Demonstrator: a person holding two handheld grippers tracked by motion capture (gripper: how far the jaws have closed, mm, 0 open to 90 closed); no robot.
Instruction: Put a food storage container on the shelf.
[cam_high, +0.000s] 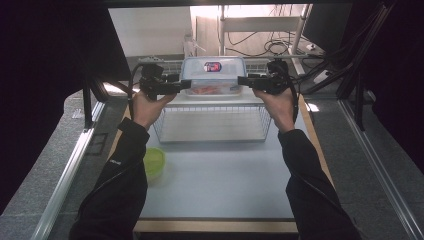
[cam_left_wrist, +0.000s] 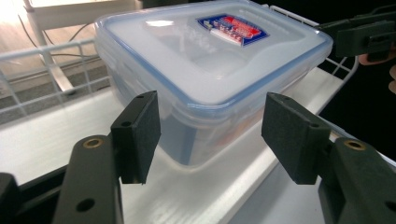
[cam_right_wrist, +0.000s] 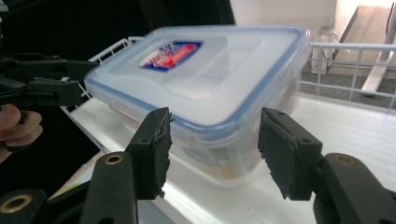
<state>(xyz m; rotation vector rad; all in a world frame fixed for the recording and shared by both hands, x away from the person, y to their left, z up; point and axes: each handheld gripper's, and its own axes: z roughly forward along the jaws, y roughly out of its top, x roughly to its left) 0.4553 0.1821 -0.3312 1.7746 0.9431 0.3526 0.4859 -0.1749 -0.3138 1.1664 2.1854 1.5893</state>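
lidded container (cam_high: 213, 76) with orange contents

We see the clear lidded container (cam_high: 213, 76) on the top shelf of the wire rack (cam_high: 212, 122) | left gripper (cam_high: 183, 85) at the container's left end, right gripper (cam_high: 243, 80) at its right end, jaw spread unclear | green lid (cam_high: 154, 162) on the table, left of and nearer us than the rack
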